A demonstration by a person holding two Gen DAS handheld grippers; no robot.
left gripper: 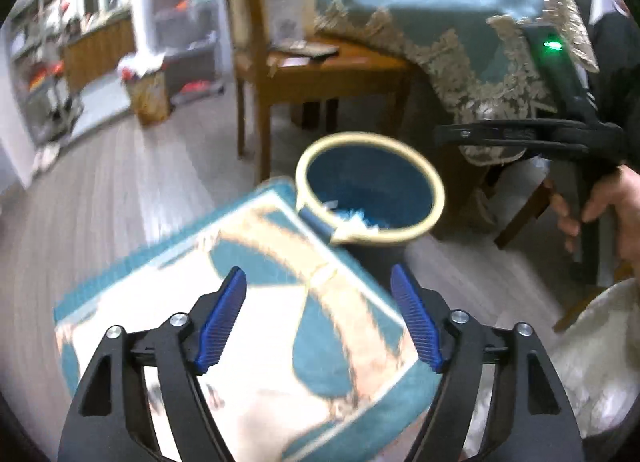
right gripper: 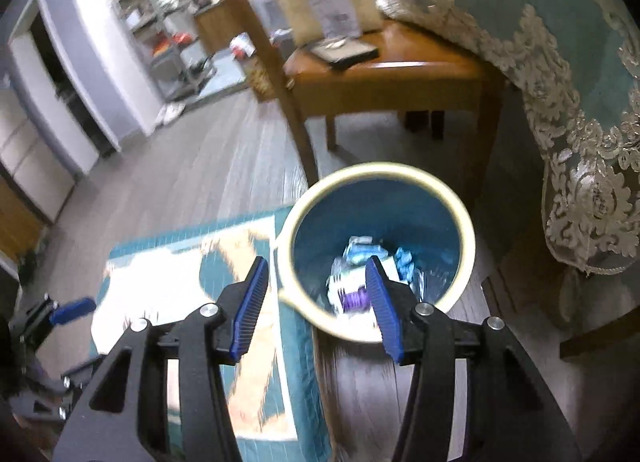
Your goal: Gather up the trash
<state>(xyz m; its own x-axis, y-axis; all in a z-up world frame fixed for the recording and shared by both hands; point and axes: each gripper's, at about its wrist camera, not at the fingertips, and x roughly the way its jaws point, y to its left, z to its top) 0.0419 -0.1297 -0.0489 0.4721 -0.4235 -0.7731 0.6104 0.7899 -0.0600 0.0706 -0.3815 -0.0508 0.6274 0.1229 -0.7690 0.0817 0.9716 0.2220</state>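
Blue bin (right gripper: 376, 250) on floor beside rug (left gripper: 248, 302), trash (right gripper: 368, 270) lying inside | left gripper (left gripper: 318, 314) jaws wide, empty | right gripper (right gripper: 316, 302) jaws apart, empty, above bin mouth, likely after drop

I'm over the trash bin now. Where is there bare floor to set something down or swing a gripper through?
Bare wood floor lies open between the rug, the doorway wall and the wooden chair. The rug itself is bare too. It is crowded at the trash bin: wrappers fill its bottom, and chair legs and the draped lace tablecloth hem it in.
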